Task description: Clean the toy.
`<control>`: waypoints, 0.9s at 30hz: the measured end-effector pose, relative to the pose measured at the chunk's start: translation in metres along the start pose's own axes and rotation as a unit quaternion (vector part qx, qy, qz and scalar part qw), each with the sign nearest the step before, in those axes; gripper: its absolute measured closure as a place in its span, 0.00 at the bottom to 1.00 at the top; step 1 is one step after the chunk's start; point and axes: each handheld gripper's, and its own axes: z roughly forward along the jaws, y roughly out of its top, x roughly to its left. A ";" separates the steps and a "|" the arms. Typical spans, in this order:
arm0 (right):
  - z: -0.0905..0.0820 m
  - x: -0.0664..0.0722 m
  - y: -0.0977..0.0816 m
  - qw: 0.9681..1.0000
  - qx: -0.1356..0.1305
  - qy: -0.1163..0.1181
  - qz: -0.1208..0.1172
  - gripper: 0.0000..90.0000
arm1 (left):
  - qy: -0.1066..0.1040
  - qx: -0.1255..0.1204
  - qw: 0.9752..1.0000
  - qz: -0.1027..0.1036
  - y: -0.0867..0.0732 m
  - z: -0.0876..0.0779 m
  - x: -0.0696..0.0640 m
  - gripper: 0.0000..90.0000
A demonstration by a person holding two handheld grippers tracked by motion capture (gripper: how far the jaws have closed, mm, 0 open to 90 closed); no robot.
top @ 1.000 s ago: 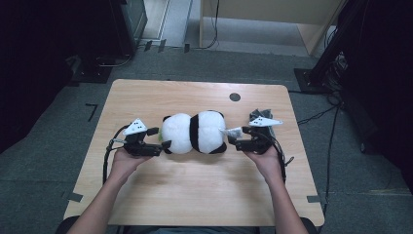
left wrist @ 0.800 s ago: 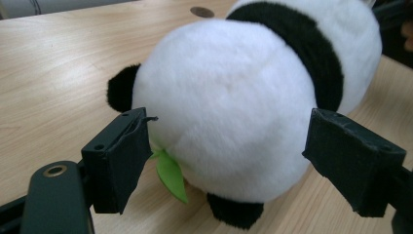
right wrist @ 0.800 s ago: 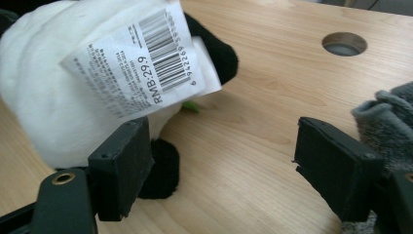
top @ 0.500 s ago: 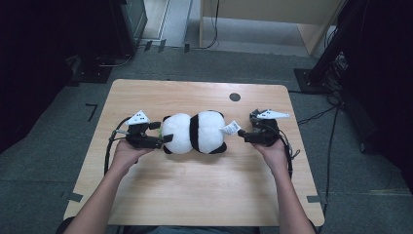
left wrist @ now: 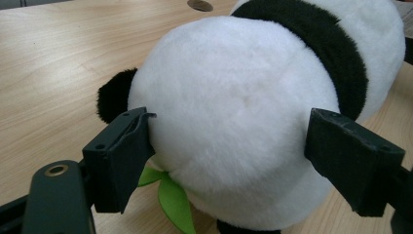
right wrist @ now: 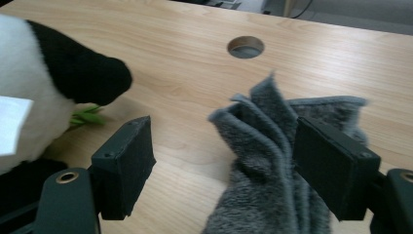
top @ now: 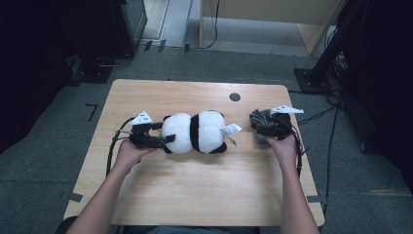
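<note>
Plainly, panda plush (top: 195,132), white tag (top: 230,129) unreadable

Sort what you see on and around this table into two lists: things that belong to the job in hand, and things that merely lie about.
In the job:
- plush panda, between the left gripper fingers
- grey cloth, by the open right gripper

Lying about:
- round hole in the table
- paper tag on the panda
- cables on the floor
</note>
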 end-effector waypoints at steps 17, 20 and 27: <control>0.026 -0.044 -0.021 0.998 0.026 -0.022 0.055 0.28 | 0.004 -0.009 1.000 -0.009 -0.005 0.001 0.000 0.17; 0.032 -0.046 -0.026 0.997 0.045 -0.017 0.058 0.33 | 0.003 -0.017 1.000 -0.005 -0.007 0.002 0.001 0.16; 0.040 -0.047 -0.034 0.996 0.059 -0.018 0.065 0.38 | 0.003 -0.022 1.000 -0.010 -0.009 0.003 0.002 0.16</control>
